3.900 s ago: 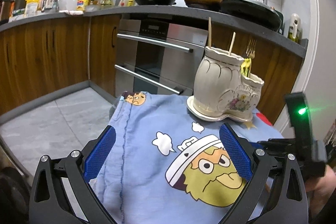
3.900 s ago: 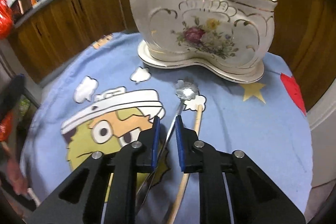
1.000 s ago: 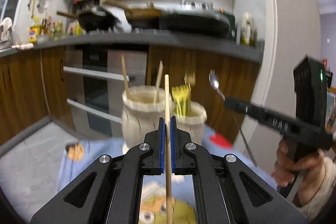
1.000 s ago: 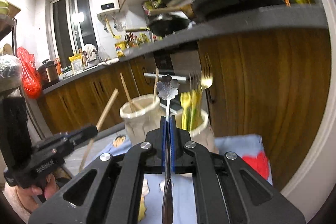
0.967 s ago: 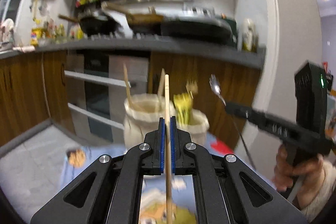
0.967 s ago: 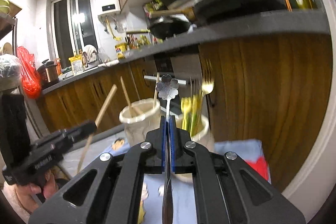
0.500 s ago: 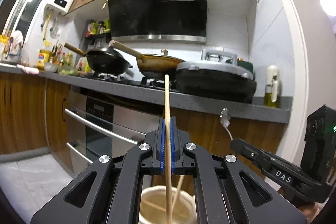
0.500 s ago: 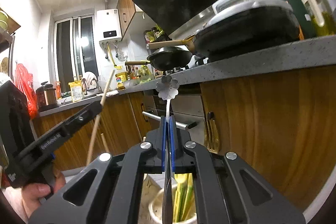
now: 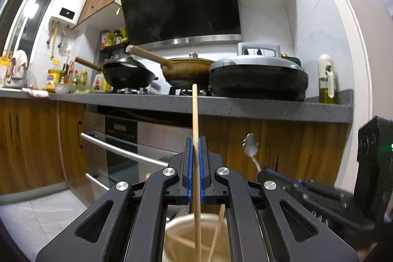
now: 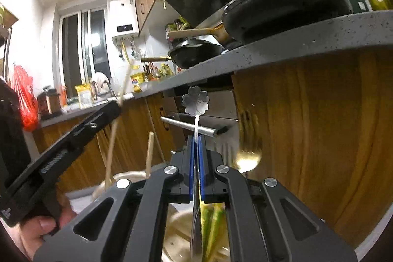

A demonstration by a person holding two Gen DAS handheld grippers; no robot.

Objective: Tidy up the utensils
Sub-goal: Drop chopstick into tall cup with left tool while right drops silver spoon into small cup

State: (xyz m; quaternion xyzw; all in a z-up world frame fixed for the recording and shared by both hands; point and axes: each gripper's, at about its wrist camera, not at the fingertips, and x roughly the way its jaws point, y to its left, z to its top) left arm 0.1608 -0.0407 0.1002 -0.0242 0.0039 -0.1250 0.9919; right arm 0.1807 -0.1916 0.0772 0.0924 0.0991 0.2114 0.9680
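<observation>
My left gripper (image 9: 195, 146) is shut on a wooden chopstick (image 9: 195, 114) held upright, its lower end inside the tall mouth of the cream ceramic utensil holder (image 9: 181, 232), where other chopsticks lean. My right gripper (image 10: 195, 146) is shut on a metal spoon with a flower-shaped handle end (image 10: 196, 100), also upright, its bowl down in the holder's low compartment (image 10: 176, 232) beside yellow-green utensils (image 10: 213, 225). The right gripper (image 9: 270, 176) shows blurred at the right of the left wrist view. The left gripper (image 10: 108, 112) shows at the left of the right wrist view.
Behind stands a grey kitchen counter (image 9: 221, 107) with a black wok (image 9: 127, 75), a brown pan (image 9: 186, 70) and a lidded electric griddle (image 9: 258, 75). A steel oven (image 9: 122, 146) and wooden cabinet doors (image 10: 319, 139) lie below it. A gold fork (image 10: 248, 156) sticks up, blurred.
Both grippers have come down over the holder since a second ago. The chopstick's end and the spoon's bowl now sit inside the holder's mouths. Both stay shut on their utensils.
</observation>
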